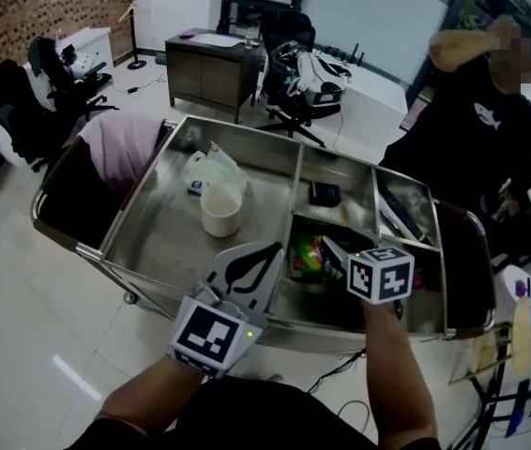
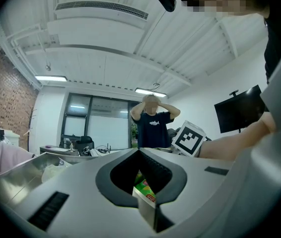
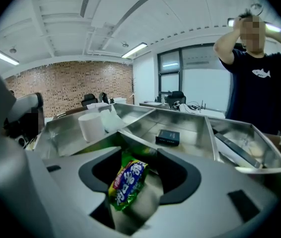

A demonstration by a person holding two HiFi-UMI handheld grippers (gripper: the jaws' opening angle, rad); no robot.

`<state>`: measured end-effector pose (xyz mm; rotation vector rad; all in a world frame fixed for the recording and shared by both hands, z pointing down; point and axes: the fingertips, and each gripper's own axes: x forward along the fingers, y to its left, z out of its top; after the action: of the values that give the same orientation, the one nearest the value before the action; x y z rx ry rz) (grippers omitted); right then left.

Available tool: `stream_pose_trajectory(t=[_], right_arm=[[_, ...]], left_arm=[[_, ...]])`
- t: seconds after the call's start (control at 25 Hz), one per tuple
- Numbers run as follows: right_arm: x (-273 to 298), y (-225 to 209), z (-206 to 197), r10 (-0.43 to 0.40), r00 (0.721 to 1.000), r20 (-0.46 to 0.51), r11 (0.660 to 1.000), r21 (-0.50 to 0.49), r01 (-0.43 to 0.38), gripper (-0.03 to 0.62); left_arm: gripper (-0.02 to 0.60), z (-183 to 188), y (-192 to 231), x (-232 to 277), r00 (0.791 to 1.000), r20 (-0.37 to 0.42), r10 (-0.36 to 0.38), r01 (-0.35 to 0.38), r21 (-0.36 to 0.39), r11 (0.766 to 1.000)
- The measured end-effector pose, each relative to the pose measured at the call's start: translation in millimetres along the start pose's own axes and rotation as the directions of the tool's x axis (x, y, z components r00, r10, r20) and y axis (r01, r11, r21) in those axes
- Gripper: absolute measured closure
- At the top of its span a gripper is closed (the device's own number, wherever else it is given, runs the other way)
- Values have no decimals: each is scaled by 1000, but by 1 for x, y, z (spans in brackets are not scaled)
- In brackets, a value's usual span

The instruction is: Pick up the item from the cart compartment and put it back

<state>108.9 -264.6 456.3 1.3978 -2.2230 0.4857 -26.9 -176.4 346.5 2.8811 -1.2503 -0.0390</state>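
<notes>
Gleaming steel cart (image 1: 167, 237) on pale office floor (image 1: 22, 331)

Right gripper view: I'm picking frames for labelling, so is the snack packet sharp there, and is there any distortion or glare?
Right gripper view: the snack packet reads legibly, softer at its lower edge; fisheye bends the lines of the ceiling, and the corners go black. Head view: the steel cart shows mild sheen, nothing blown out.
</notes>
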Motion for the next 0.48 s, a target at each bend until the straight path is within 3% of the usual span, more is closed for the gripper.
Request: stream_pose_trajectory(t=[0.2,0.24,0.32,0.48], right_arm=[[-8,0,5,-1,999,32,1000,0,1,346],[-11,1,8,-1,999,46,1000,-4,1,393],[-18,1,13,1,997,71,1000,-13,0,585],[-27,1,17,17,994,108,1000,4,-18,583]], left_arm=[[581,2,-1,2,1000,1,0,0,-4,1000],[581,2,-1,2,1000,0,1,-1,-3,1000],[581,3,-2,3,1000,-3,-3,3,2,1000],[581,6,-8,9,1000,-1,-20,20,14,1000]])
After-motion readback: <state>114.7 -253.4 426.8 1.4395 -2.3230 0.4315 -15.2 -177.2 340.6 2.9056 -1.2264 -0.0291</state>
